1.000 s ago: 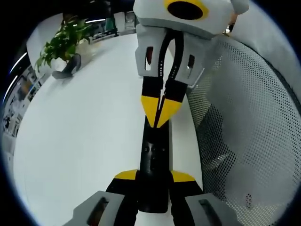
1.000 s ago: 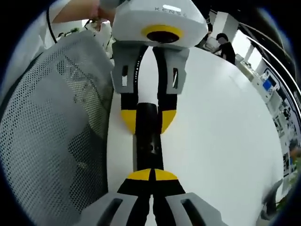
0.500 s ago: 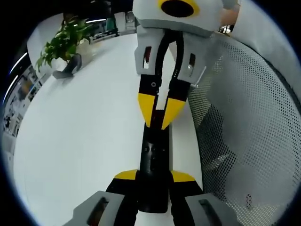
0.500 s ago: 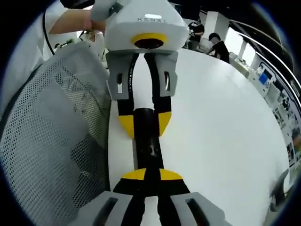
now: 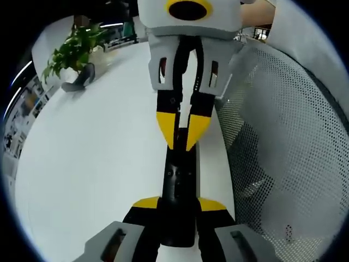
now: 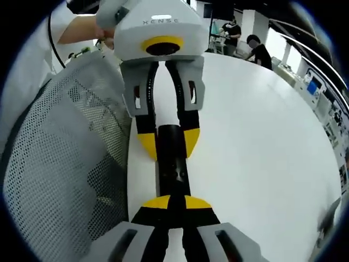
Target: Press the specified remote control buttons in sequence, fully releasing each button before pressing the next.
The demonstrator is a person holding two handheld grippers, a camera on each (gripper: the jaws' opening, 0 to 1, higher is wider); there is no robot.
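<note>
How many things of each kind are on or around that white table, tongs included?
Remote control: 1
Tongs: 2, left tongs and right tongs
Potted plant: 1
Mesh chair back: 1
White table: 1
Total: 6

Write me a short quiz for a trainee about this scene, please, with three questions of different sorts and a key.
1. True or false: the table has a dark wooden top.
2. What stands at the far edge of the table in the left gripper view? A) a potted plant B) a laptop C) a mug
3. Which hand-held gripper clamps the remote control between its jaws?

Key:
1. False: the top is white.
2. A, the potted plant.
3. The left hand-held gripper; the right hand-held gripper points its yellow tips at the remote control's far end.
</note>
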